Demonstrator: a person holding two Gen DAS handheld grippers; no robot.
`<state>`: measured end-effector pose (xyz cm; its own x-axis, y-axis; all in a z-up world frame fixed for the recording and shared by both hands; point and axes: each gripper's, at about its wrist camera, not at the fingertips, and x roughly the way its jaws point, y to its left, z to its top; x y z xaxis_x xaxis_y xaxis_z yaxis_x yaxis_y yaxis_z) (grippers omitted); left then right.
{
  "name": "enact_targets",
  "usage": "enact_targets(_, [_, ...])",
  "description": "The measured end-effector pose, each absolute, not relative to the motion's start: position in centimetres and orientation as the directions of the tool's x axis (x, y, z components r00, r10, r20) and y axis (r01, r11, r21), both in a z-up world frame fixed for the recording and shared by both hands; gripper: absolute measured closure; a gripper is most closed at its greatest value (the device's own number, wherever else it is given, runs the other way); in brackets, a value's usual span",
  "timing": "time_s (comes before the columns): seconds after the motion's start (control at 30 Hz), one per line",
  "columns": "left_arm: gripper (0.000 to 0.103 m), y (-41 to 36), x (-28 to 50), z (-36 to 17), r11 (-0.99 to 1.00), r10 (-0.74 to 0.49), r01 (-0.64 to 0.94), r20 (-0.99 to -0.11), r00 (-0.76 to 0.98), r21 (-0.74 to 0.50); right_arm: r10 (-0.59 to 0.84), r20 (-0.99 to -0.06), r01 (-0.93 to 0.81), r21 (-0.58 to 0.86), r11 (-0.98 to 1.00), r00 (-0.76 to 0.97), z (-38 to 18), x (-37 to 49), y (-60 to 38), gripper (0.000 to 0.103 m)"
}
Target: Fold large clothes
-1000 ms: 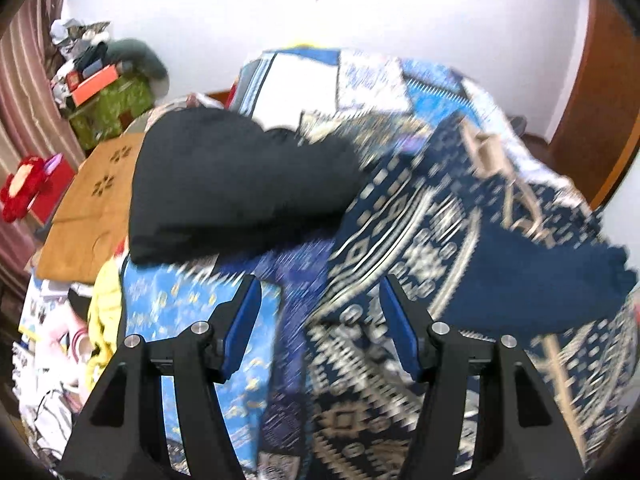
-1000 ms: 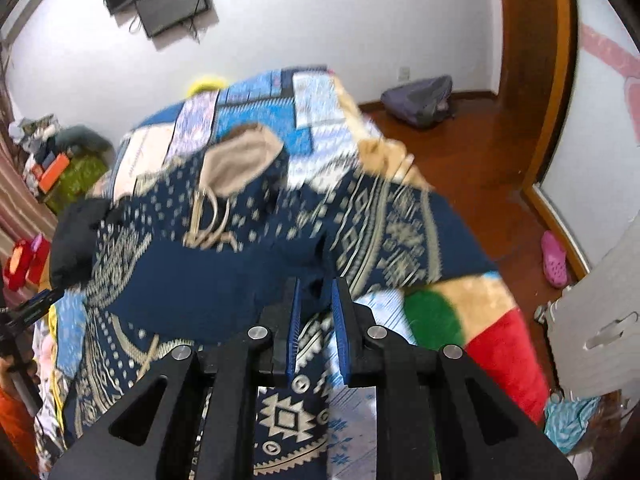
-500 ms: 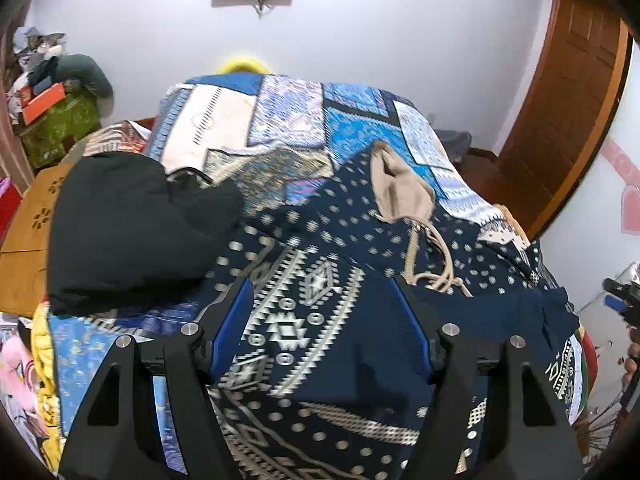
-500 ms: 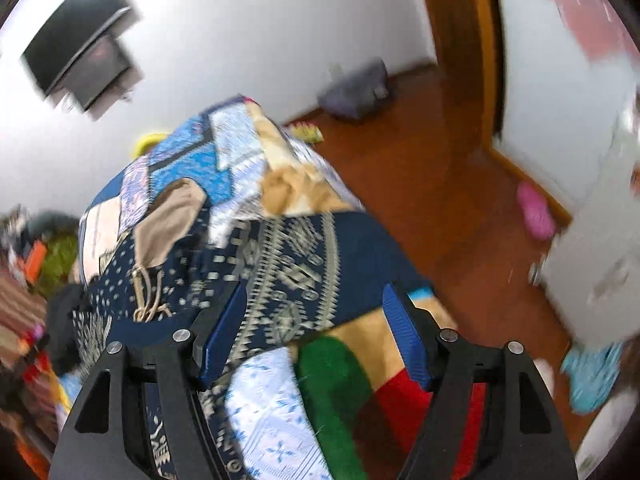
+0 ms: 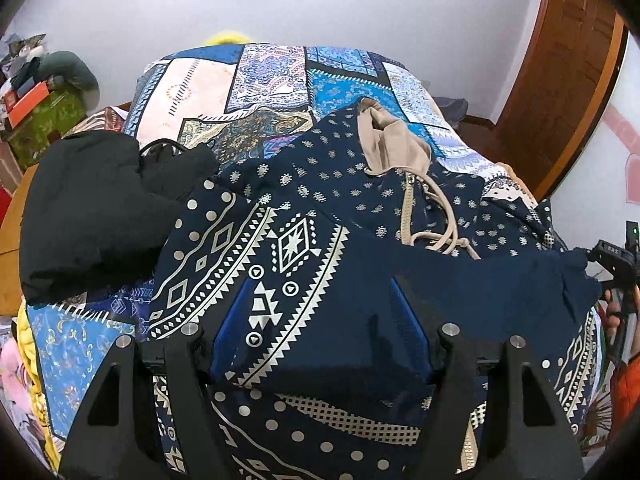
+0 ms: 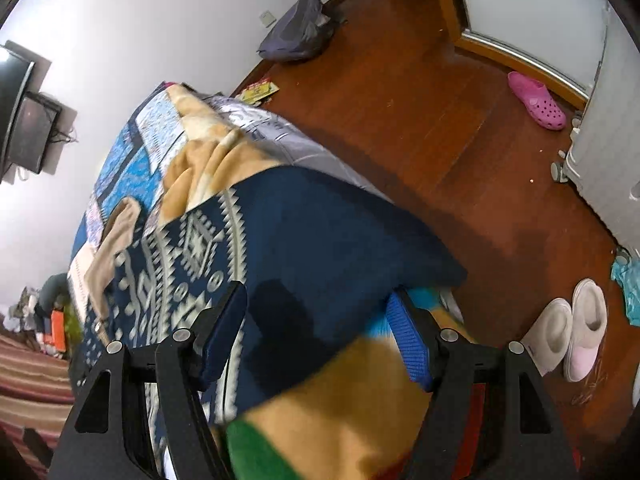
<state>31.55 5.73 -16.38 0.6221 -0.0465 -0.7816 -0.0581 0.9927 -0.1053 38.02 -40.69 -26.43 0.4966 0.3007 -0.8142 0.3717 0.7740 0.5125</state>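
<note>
A navy hoodie (image 5: 304, 240) with cream geometric print, a beige hood lining (image 5: 388, 148) and beige drawstrings lies spread on the bed. My left gripper (image 5: 320, 320) is open, its blue pads on either side of a navy patterned fold. My right gripper (image 6: 316, 328) is open over the hoodie's sleeve (image 6: 320, 232), which lies at the bed's right edge. The right gripper also shows at the far right of the left wrist view (image 5: 616, 260).
The bed has a blue patchwork quilt (image 5: 280, 72). A black garment (image 5: 96, 208) lies at its left. A blanket of tan, green and red (image 6: 320, 420) lies under the sleeve. On the wooden floor (image 6: 460, 140) are a pink clog (image 6: 538, 100), pale slippers (image 6: 568, 332) and a grey bag (image 6: 300, 28).
My right gripper has let go of the hoodie, opened, and swung toward the bed's right edge over the sleeve. My left gripper has moved right and forward onto the hoodie.
</note>
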Motion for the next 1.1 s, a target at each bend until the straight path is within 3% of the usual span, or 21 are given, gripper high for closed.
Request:
enact_targets(0.07, [0.035,5.9,31.5,-16.4,0.992,-0.047,-0.063,-0.783,0.621,-0.109,0.268,-0.826,0.395,0.49,0.777,0.496,-26.5,38.6,-40.9,0.037])
enact_targets(0.1, [0.035,6.0,31.5,-16.4,0.992,-0.048,-0.064,-0.783,0.62,-0.111,0.243,-0.835,0.405,0.468,0.786,0.494,-26.5,39.0,-40.8,0.044])
enact_targets(0.2, [0.035,6.1,31.3,-16.3,0.992,-0.039,-0.067,-0.78,0.625,-0.103,0.173,-0.858,0.405,0.394,0.825,0.483,-25.9,39.6,-40.6,0.08])
enact_targets(0.27, [0.035,6.3,31.1,-16.2,0.993,-0.027,-0.07,-0.776,0.63,-0.09,0.147,-0.848,0.383,0.377,0.843,0.509,-25.0,39.5,-40.3,0.093])
enact_targets(0.5, [0.035,6.6,30.4,-16.1,0.995,-0.013,-0.069,-0.772,0.635,-0.073,0.064,-0.72,0.19,0.266,0.945,0.691,-16.0,36.8,-36.5,0.095])
enact_targets(0.73, [0.035,6.6,29.8,-15.9,0.993,-0.025,-0.07,-0.764,0.644,-0.092,0.217,-0.561,-0.087,0.249,0.965,0.799,-7.0,33.0,-30.3,0.095])
enact_targets(0.93, [0.035,6.9,28.9,-15.7,0.993,-0.037,-0.064,-0.76,0.649,-0.104,0.408,-0.614,-0.258,0.322,0.911,0.675,-9.6,31.9,-24.3,0.095])
enact_targets(1.1, [0.035,7.6,27.9,-15.9,0.994,-0.028,-0.064,-0.765,0.643,-0.09,0.409,-0.722,-0.303,0.281,0.91,0.558,-14.8,31.3,-20.2,0.095])
